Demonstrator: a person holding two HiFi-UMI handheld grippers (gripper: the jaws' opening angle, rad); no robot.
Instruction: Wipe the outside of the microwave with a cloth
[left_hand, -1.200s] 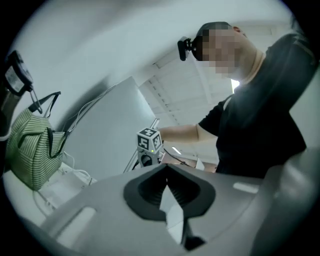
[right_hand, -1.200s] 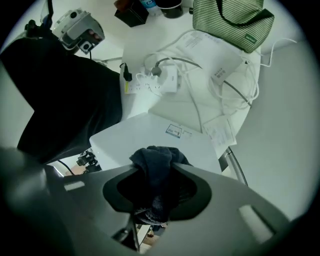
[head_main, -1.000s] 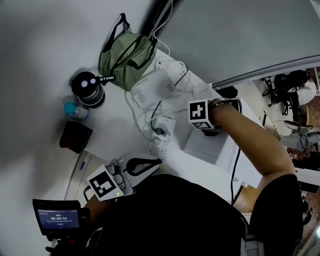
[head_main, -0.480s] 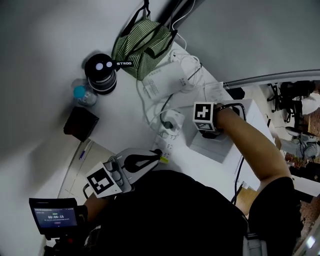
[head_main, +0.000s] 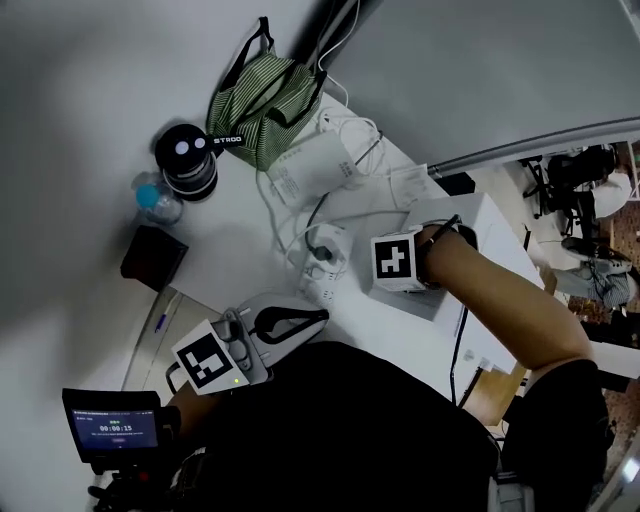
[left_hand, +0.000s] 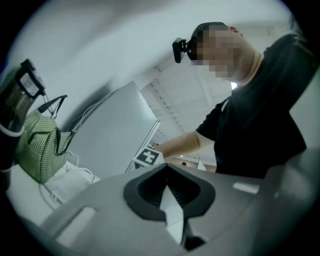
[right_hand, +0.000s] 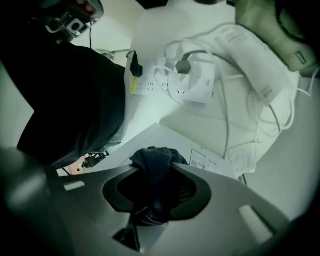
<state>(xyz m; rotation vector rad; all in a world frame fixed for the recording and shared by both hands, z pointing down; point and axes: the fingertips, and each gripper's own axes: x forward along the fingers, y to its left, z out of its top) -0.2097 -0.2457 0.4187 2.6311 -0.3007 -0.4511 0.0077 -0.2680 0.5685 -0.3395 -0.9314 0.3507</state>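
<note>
The white microwave (head_main: 487, 232) stands at the right of the white table, seen from above. My right gripper (head_main: 396, 276) rests on its near-left top edge, mostly hidden under its marker cube. Its jaws are shut on a dark cloth (right_hand: 157, 161), bunched between them and pressed against the microwave's top (right_hand: 165, 136). My left gripper (head_main: 318, 319) hovers low by the table's front edge, close to the person's body. In the left gripper view, the left gripper (left_hand: 168, 174) has its jaws together and nothing between them.
A power strip (head_main: 326, 252) with plugs and white cables (head_main: 318, 160) lies just left of the microwave. Farther back are a green striped bag (head_main: 262, 98), a black cylinder (head_main: 186, 160), a blue-capped bottle (head_main: 155, 198) and a black box (head_main: 150, 258). A small screen (head_main: 112, 426) sits at bottom left.
The right gripper has slid the cloth a little toward the microwave's near-left edge. The left gripper has kept its place, and the head view has shifted slightly.
</note>
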